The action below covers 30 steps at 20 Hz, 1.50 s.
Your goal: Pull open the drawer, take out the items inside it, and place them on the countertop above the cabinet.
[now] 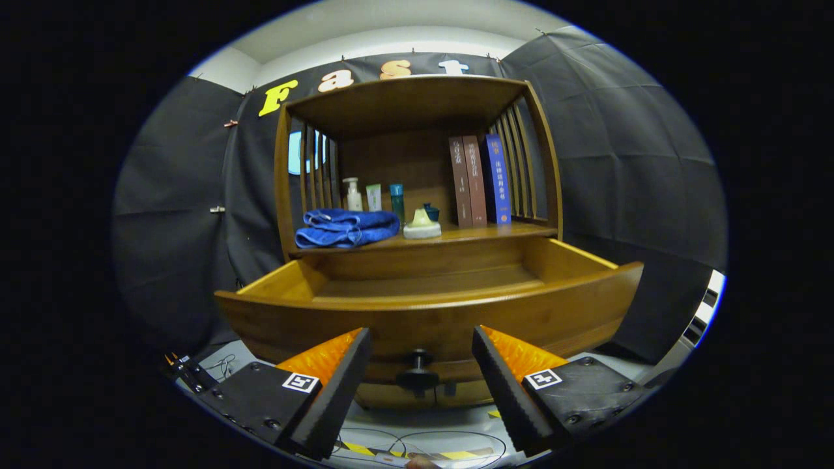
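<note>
My gripper (420,348) points at a small wooden cabinet (417,195), its two fingers spread wide apart w/ nothing between them but air; the dark round knob (417,372) on the drawer front sits in the gap just ahead of the tips, not touched. The drawer (430,306) is pulled well out toward me, its curved front panel just beyond the fingers. What I can see of the drawer floor looks like bare wood, but the front wall hides the near part, so I can't tell if anything lies inside. On the countertop above the drawer, under a slatted shelf frame: a folded blue towel (346,228) at the left, a pale pump bottle (352,194), a small pale tube (373,197) and a teal bottle (397,202) behind it, a low cream dish-like item (422,227) w/ a small dark-blue cup (431,212) behind it, then three upright books (480,181) at the right. My read: the pull is done, picking comes next. To do it well I'd lift the tool above the front panel, tilt down to see the whole floor, keep fingers wide until an item sits between them, & pick a bare spot btw towel and books for the drop.
</note>
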Each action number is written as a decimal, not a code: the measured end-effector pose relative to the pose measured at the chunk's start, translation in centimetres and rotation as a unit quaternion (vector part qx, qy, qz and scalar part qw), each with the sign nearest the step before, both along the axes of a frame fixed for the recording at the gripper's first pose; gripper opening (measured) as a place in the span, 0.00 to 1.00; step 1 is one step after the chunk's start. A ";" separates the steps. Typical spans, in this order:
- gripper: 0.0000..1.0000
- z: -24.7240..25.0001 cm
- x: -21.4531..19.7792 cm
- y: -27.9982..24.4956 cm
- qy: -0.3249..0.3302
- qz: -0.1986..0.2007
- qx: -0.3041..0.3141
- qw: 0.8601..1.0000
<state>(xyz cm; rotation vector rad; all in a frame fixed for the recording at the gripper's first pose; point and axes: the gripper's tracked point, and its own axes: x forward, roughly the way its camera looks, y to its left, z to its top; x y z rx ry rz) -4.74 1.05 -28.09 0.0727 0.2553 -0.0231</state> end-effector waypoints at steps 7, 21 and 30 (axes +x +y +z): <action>0.99 -1.5 1.5 0.3 0.014 -0.005 -0.001 1.000; 0.99 -0.9 7.1 -0.1 0.010 -0.019 -0.001 1.000; 0.99 -1.0 14.9 -0.3 0.000 -0.019 0.005 1.000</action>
